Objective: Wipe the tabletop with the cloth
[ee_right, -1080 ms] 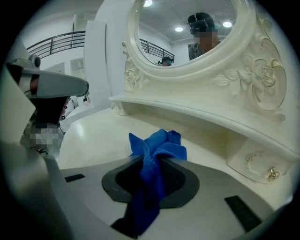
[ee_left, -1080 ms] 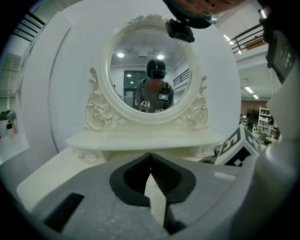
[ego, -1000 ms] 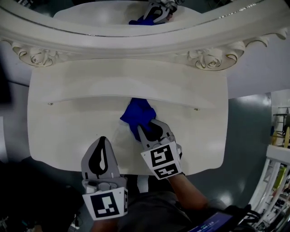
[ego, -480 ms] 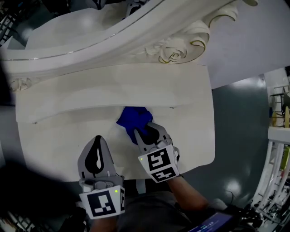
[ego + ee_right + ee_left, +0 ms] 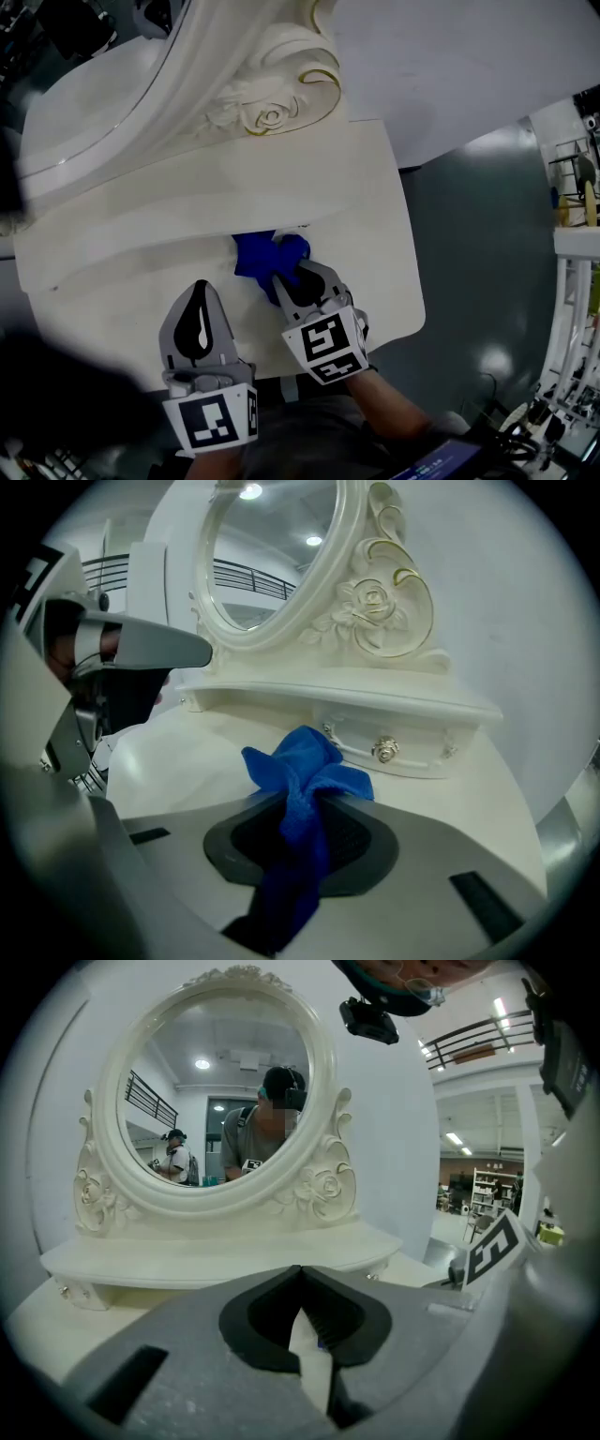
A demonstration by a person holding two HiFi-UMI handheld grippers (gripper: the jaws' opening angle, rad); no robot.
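Head view: the right claw point(image 5: 298, 277), clenched on the crumpled blue microfibre cloth point(image 5: 255, 258), has carried it slightly rightward along the cream wooden table point(image 5: 366, 234). The bundle sits just ahead of its tips, by the drawer ledge.

Left gripper view: the left claw point(image 5: 300, 1274) is clenched on nothing.

Right gripper view: the cloth point(image 5: 300, 761) is pinched in the right claw point(image 5: 305, 808), its loose end ahead on the table. The wipe seems under way, probably with much left to cover.

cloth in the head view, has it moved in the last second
Yes. The cloth slid right along the tabletop, toward the right drawer knob.
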